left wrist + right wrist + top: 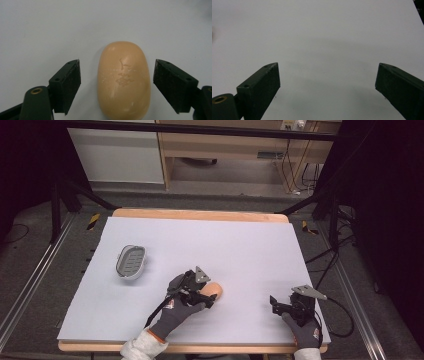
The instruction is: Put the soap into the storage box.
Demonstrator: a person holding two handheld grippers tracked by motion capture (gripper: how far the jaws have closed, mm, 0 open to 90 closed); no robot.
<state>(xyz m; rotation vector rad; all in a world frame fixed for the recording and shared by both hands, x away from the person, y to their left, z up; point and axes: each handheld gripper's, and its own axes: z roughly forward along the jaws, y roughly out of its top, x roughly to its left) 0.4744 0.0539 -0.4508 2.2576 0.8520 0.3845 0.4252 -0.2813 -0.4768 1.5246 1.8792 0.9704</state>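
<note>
2 black jaws of the left gripper (117, 85) stand apart on either side of a bar of soap (124, 81), with a gap on each side. The soap is a smooth, peach-coloured oval with rounded ends and characters pressed into its glossy top. It lies flat on the matte white sheet covering the table (200, 214), toward the near edge and a little left of centre. Near the left edge sits a grey oval soap dish (131, 261) with a ribbed floor. By the near right corner, the right gripper (327, 82) has its jaws spread wide over bare sheet.
</note>
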